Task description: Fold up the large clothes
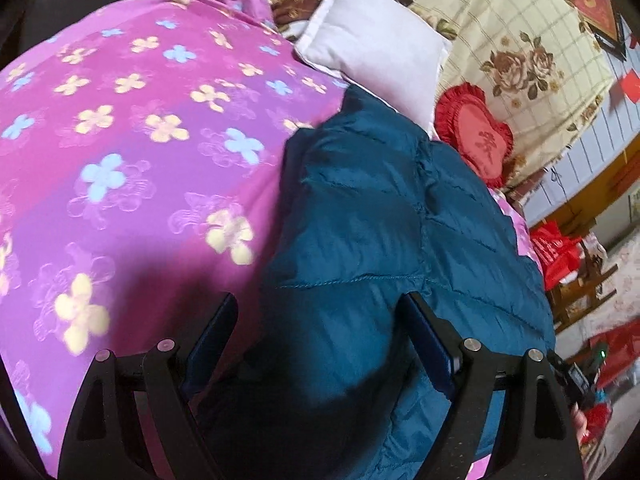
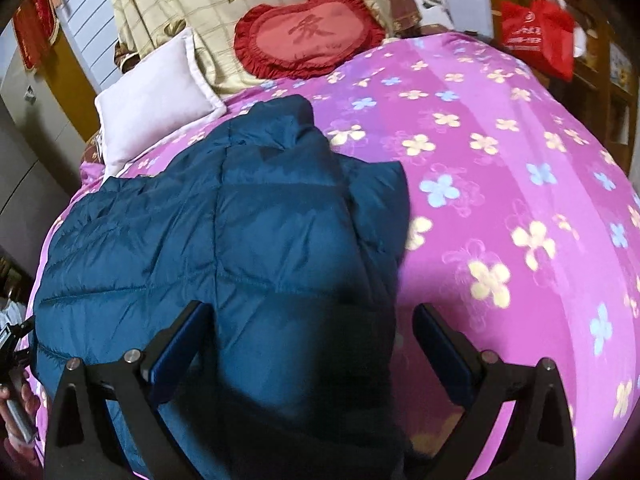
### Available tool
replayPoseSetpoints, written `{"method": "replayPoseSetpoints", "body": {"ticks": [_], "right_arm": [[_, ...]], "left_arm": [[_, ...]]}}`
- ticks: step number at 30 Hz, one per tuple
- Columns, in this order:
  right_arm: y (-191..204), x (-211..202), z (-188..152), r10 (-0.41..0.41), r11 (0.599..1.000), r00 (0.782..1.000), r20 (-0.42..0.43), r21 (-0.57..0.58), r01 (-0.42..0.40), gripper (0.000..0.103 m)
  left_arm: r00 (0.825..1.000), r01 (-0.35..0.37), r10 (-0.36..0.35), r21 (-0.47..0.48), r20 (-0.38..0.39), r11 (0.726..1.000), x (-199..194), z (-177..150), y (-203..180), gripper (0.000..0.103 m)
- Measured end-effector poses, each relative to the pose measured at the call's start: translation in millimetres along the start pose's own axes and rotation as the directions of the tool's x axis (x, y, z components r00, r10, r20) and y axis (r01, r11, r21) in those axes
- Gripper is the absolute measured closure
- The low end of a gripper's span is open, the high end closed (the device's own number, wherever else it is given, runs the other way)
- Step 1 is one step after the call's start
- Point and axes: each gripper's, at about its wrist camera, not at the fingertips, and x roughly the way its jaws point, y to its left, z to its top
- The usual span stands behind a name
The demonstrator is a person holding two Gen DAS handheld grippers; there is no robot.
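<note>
Jacket (image 2: pixel 240 232), puffy, soft and likely slippery, is best pinched at its lower-frame hem by the wide-open, empty left gripper (image 1: pixel 320 336) and right gripper (image 2: pixel 312 344).

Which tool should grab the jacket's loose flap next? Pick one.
Right. The right tool is open and hangs over the jacket, on the side of the flap by the bedspread. The left tool, also open, straddles the opposite edge.

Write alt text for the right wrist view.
A teal quilted jacket lies spread on a pink flowered bedspread, the open right gripper above its near edge. A white pillow and red heart cushion sit beyond.
</note>
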Motion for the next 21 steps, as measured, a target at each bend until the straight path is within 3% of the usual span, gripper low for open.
{"method": "replayPoseSetpoints", "body": {"ticks": [6, 13, 18, 21], "right_arm": [[-10, 23, 24, 0.068, 0.997, 0.994, -0.091, 0.038, -0.064, 0.0], [-9, 46, 33, 0.112, 0.994, 0.984, -0.136, 0.026, -0.11, 0.0], [-12, 55, 34, 0.151, 0.988, 0.978, -0.142, 0.055, -0.145, 0.0], [-8, 56, 32, 0.153, 0.988, 0.979, -0.134, 0.057, -0.146, 0.004]], "left_arm": [[0.997, 0.041, -0.043, -0.031, -0.064, 0.999, 19, 10, 5, 0.032], [0.998, 0.023, -0.021, 0.041, -0.057, 0.999, 27, 10, -8, 0.019], [0.998, 0.039, -0.036, 0.058, -0.052, 0.998, 31, 10, -13, 0.019], [0.994, 0.093, -0.089, 0.054, -0.065, 0.994, 33, 8, -17, 0.041]]}}
